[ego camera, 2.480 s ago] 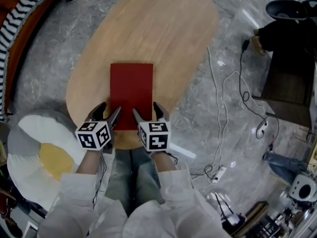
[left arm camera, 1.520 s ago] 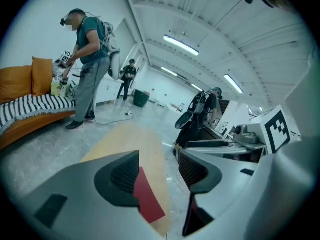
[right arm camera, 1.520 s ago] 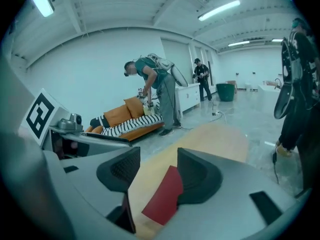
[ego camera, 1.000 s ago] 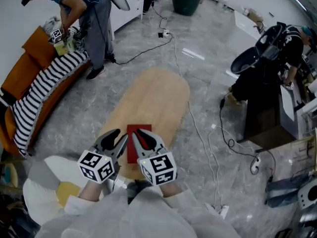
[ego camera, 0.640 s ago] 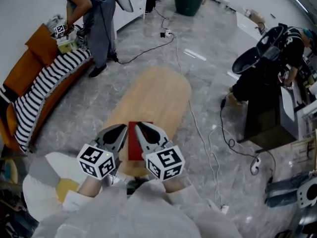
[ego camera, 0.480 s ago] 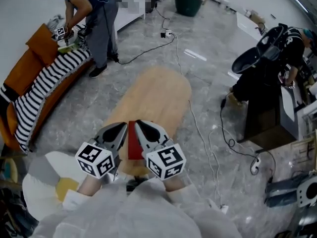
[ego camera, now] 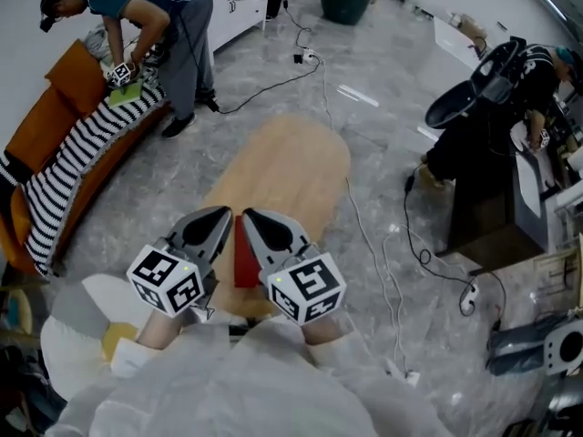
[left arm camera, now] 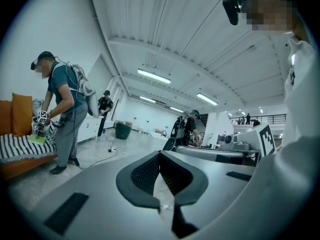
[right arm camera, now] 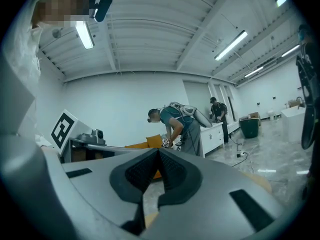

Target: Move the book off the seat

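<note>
Both grippers have come up toward the camera, and their fingers have just been closing: the left gripper (ego camera: pixel 219 218) and the right gripper (ego camera: pixel 250 218) now hold their fingers pressed together on nothing. They point forward, roughly level, side by side. The red book (ego camera: pixel 244 260) shows as a narrow strip between them, at the near end of the wooden bench (ego camera: pixel 291 167); whether either touches it I cannot tell.

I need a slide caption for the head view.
Both shut, the left gripper and right gripper flank a red book over the wooden seat.
</note>
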The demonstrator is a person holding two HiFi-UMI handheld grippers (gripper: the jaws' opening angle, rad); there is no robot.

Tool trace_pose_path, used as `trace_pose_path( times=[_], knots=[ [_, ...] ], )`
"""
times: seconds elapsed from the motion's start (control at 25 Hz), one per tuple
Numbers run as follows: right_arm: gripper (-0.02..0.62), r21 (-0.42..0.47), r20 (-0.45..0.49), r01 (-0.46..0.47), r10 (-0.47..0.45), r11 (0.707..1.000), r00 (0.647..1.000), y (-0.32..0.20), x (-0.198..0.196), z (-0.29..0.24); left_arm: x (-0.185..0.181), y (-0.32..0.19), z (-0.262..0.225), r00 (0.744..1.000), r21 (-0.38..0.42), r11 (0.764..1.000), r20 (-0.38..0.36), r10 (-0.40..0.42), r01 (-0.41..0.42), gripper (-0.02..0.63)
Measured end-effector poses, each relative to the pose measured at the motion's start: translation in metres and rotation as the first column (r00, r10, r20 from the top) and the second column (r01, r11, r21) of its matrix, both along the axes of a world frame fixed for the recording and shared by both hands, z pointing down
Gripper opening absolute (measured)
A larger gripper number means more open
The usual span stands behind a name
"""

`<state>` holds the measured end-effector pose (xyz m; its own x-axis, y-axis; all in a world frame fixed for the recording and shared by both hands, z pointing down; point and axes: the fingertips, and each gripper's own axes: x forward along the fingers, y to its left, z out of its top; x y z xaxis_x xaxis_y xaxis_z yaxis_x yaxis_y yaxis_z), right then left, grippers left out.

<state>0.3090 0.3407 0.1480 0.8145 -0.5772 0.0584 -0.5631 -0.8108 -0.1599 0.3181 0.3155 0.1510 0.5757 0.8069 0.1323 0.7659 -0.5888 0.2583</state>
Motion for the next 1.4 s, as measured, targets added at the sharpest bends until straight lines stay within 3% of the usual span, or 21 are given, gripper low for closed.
trace_pose_path(
  times=[0.8, 1.4],
  knots=[
    [0.012, -0.042, 0.026, -0.033, 0.034, 0.999, 0.999, 0.0, -0.001, 0.004, 0.004, -0.01, 0.006, 0.998, -0.024, 0.999, 0.052, -0.028, 0.03, 0.006],
    [0.011, -0.033, 0.042, -0.047, 0.048, 0.998, 0.998, 0.009, -0.015, 0.013, -0.018, 0.0, 0.012, 0.997, -0.048, 0.999, 0.078, -0.003, 0.007, 0.006]
  ],
)
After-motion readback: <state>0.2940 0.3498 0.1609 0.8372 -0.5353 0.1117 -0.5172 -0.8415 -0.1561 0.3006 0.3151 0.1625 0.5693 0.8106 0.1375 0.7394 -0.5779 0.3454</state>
